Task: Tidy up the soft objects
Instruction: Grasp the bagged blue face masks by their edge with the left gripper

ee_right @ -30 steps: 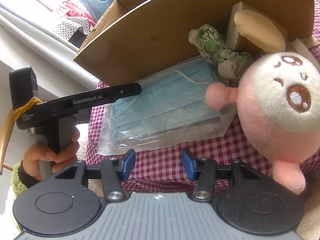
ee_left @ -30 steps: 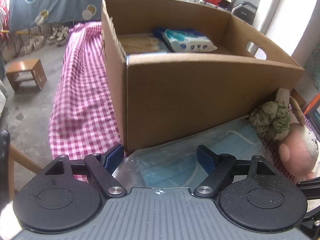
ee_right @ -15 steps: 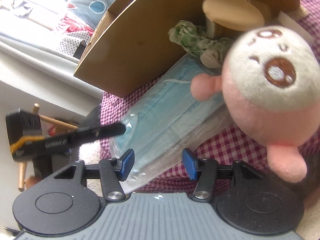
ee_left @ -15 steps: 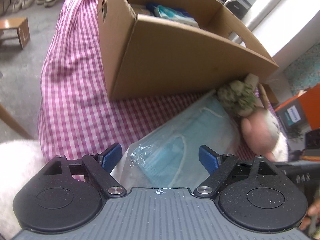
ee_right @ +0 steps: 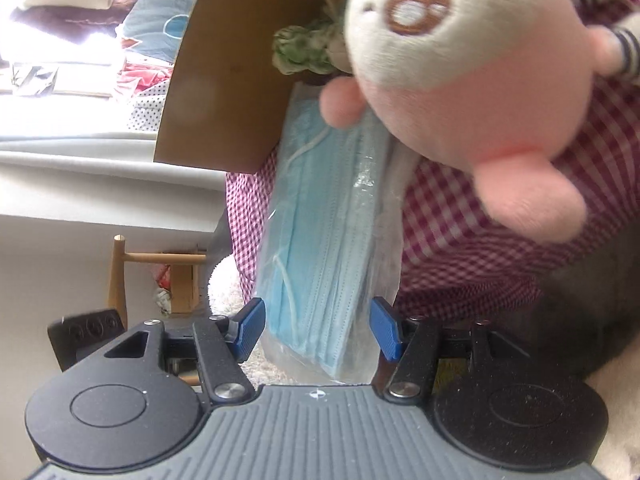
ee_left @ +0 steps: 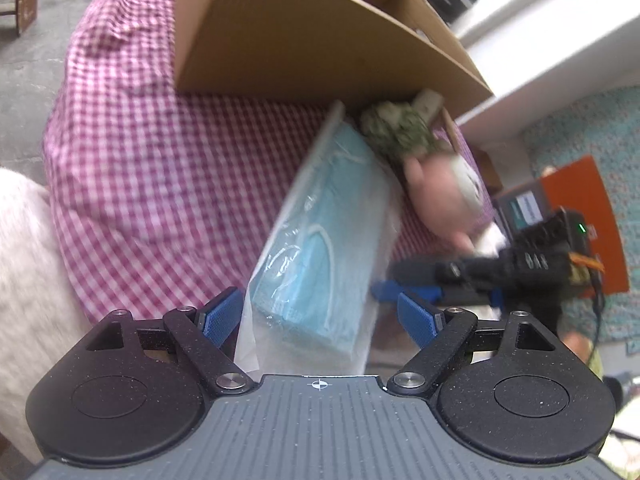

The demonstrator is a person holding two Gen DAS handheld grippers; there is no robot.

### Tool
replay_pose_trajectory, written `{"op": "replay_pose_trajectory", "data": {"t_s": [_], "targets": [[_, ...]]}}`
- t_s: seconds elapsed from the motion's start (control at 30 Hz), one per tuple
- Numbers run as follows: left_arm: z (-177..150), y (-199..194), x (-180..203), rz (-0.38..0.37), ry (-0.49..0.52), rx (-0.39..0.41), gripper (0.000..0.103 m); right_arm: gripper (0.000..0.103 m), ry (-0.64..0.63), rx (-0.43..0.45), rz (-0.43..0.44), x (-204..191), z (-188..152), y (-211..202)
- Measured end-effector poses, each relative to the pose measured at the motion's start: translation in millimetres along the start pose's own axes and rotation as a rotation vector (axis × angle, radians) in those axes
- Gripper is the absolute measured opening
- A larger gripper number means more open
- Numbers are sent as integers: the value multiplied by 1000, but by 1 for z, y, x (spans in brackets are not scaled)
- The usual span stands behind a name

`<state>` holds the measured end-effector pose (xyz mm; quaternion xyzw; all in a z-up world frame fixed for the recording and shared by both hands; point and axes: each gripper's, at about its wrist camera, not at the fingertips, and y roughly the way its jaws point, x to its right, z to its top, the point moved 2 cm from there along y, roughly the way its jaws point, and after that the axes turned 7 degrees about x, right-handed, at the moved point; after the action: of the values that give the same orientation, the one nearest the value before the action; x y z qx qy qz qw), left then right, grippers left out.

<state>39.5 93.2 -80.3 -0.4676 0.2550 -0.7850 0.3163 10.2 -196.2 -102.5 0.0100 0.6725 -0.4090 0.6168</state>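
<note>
A clear bag of blue face masks lies on the pink checked cloth in front of a cardboard box. My left gripper is open, its jaws on either side of the pack's near end. My right gripper is open too and straddles the same pack from the other side. A pink and white plush toy rests against the far end of the pack. A green fabric ball sits by the box.
The box stands just behind the pack. An orange box is at the right past the right gripper's body. A wooden chair stands below the table edge.
Both grippers have rolled and closed in on the mask pack, so its near end now sits between each pair of open jaws. The plush fills more of the right view.
</note>
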Motion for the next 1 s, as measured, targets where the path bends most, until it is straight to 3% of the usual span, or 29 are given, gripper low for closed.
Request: {"op": "replay_pose_trajectory", "data": {"t_s": [0.27, 0.4, 0.5, 0.57, 0.63, 0.73, 0.87, 1.0], "targets": [[-40, 0, 22, -129, 6, -102, 83, 60, 39, -27, -38, 13, -2, -11], [-46, 11, 28, -50, 50, -93, 82, 60, 51, 1, -29, 15, 1, -12], [-40, 20, 29, -24, 68, -74, 72, 60, 36, 12, -2, 11, 2, -9], [-38, 27, 29, -11, 69, -80, 60, 60, 28, 17, 21, 11, 2, -10], [-38, 33, 30, 8, 59, -80, 42, 60, 22, 28, 30, 9, 2, -10], [-35, 44, 30, 48, 51, -81, 28, 60, 38, 55, 20, 16, 3, -17], [-33, 39, 21, 50, 38, -56, 26, 60, 93, 80, -4, 34, 1, -25], [-27, 35, 11, 48, 28, -54, 25, 61, 166, 32, 38, 49, -5, -12]]}}
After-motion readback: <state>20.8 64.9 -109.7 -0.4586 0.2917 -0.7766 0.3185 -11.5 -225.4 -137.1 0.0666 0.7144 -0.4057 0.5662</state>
